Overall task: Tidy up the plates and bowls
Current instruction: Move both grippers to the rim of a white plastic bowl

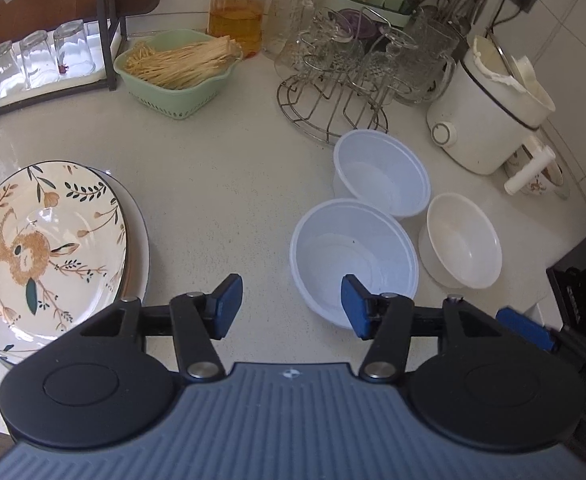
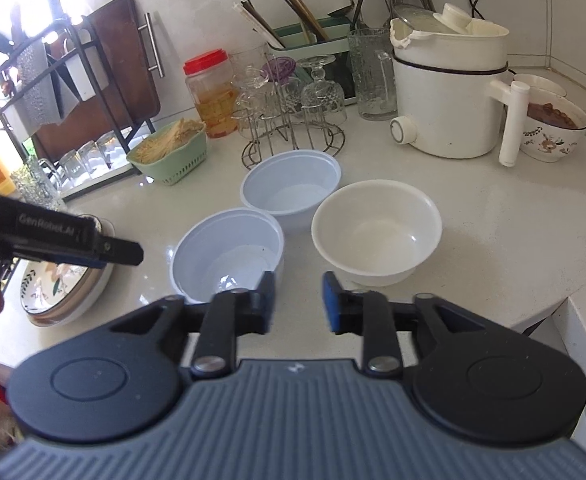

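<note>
A floral plate [image 1: 49, 248] lies stacked on a plain white plate [image 1: 139, 236] at the left of the counter; the stack also shows in the right wrist view [image 2: 65, 288]. Three bowls stand together: a near bluish-white bowl [image 1: 353, 256] [image 2: 229, 254], a far bluish-white bowl [image 1: 381, 178] [image 2: 293, 188] and a cream bowl [image 1: 463, 240] [image 2: 377, 232]. My left gripper [image 1: 291, 306] is open and empty, above the counter between the plates and the near bowl. My right gripper [image 2: 298, 300] is open and empty, just in front of the near and cream bowls.
A green basket of noodles [image 1: 177, 72], a red-lidded jar [image 1: 239, 8], a wire rack of glasses [image 1: 345, 80] and a white cooker [image 1: 489, 108] line the back. A patterned bowl of food [image 2: 553, 128] sits far right. The counter edge drops at the right [image 2: 553, 312].
</note>
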